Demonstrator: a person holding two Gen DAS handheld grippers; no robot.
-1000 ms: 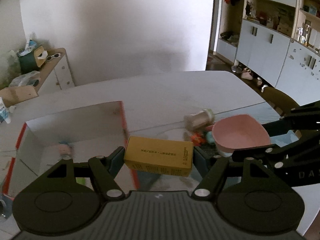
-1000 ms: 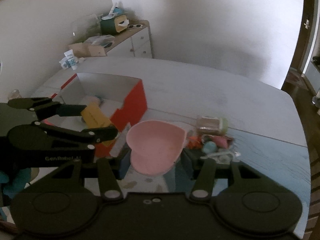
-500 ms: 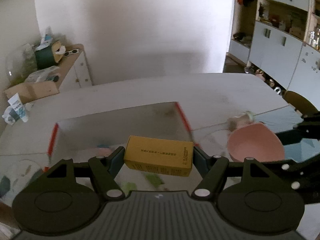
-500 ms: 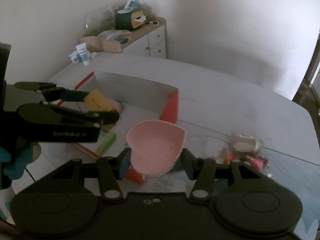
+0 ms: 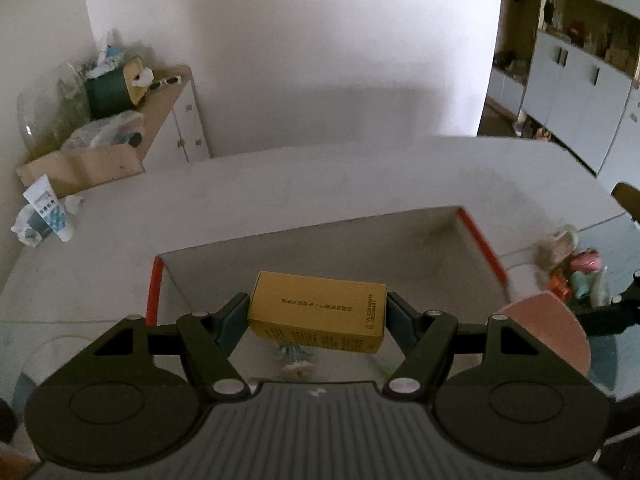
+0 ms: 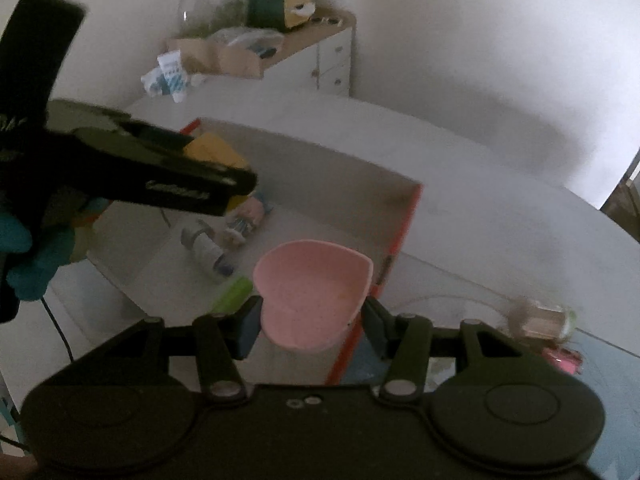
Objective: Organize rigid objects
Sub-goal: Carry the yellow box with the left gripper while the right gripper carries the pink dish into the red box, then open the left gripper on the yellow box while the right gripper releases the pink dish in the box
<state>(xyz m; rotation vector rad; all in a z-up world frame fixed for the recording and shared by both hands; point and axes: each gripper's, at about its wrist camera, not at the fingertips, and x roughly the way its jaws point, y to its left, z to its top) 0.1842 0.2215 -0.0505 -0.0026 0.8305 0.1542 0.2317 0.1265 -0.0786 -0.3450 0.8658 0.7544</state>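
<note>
Left gripper clamps yellow carton crosswise by its ends, over the red-edged open box, right gripper grips pink heart-shaped bowl over box's right near wall; both drops lie straight below, left one deeper inside.

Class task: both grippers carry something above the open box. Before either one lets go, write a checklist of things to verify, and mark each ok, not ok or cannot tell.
1. Left gripper jaws clamp the yellow carton by its ends: ok.
2. Right gripper jaws hold the pink bowl: ok.
3. Carton is over the open box: ok.
4. Bowl is fully inside the box's red edge: cannot tell.
5. Box floor below the drop is free: not ok; a tube and a green item lie there.
6. Grippers are apart from each other: ok.
</note>
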